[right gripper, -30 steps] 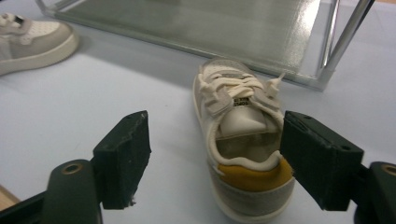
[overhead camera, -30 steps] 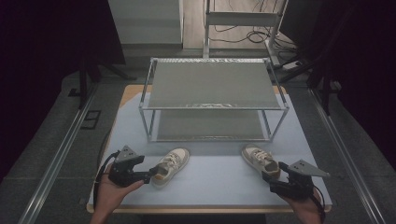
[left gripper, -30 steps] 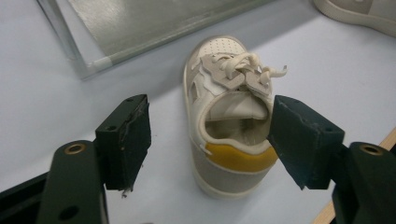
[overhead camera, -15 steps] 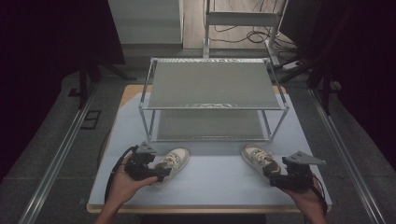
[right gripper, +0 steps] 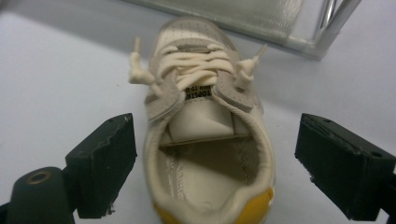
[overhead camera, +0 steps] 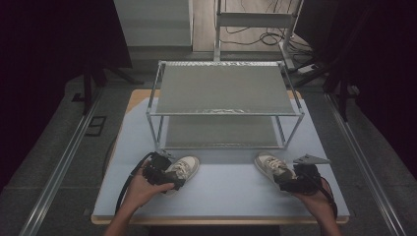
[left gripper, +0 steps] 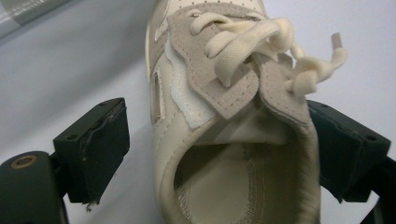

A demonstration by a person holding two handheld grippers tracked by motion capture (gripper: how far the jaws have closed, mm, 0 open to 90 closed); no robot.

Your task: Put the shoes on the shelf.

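Observation:
Two cream and beige lace-up shoes stand on the pale blue table (overhead camera: 221, 196) in front of a wire rack. My left gripper (overhead camera: 169, 180) is at the heel of the left shoe (overhead camera: 186, 166). In the left gripper view the shoe (left gripper: 210, 93) sits between the jaws of my left gripper (left gripper: 219, 154), which have just been opening; the left pad stands clear of it and the right one is close beside it. My right gripper (overhead camera: 289, 182) straddles the heel of the right shoe (overhead camera: 268, 163). Its jaws (right gripper: 223, 165) have also just been opening, with gaps on both sides of the yellow-heeled shoe (right gripper: 205, 140).
A two-level metal rack (overhead camera: 223, 88) with mesh shelves stands mid-table, just beyond the shoes. The person's hands come in over the table's front edge. Dark floor, rails and cables surround the table.
Both hands have moved forward and slightly down, bringing each gripper from behind its shoe to around the shoe's heel.

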